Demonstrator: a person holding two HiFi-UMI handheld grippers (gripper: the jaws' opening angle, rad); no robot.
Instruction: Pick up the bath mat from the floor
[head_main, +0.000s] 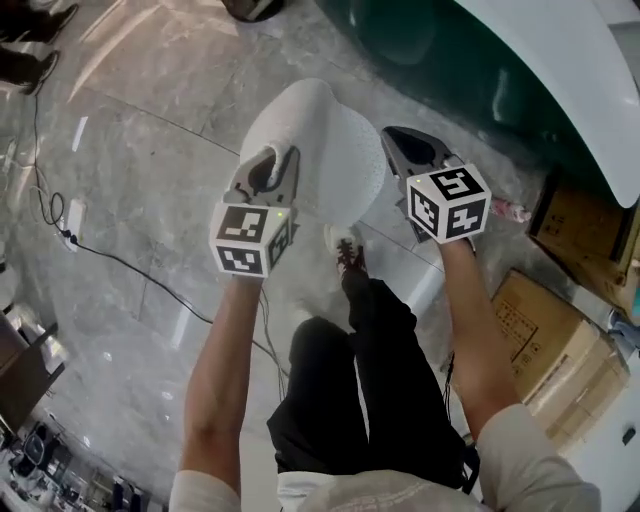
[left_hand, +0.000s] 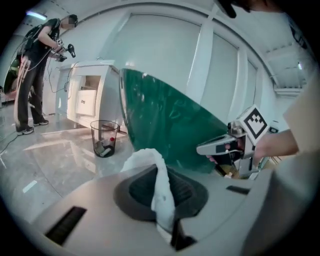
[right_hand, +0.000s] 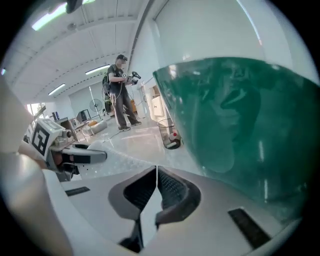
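Note:
The white bath mat (head_main: 320, 150) hangs off the grey marble floor (head_main: 150, 150), bunched and drooping. My left gripper (head_main: 270, 160) is shut on one edge of it; in the left gripper view a fold of white fabric (left_hand: 161, 185) stands up between the jaws of the left gripper (left_hand: 162, 175). My right gripper (head_main: 396, 138) hovers just beside the mat's right edge. Its jaws meet tip to tip in the right gripper view (right_hand: 156, 172), with no cloth plainly between them. From the left gripper view, the right gripper (left_hand: 201, 148) shows bare tips.
A dark green bathtub (head_main: 480, 70) with a white rim lies close ahead on the right. Cardboard boxes (head_main: 545, 340) stand to the right. A cable and power strip (head_main: 70, 225) lie on the floor at left. A wire waste bin (left_hand: 103, 138), a white cabinet (left_hand: 90, 95) and another person (left_hand: 35, 75) are farther off.

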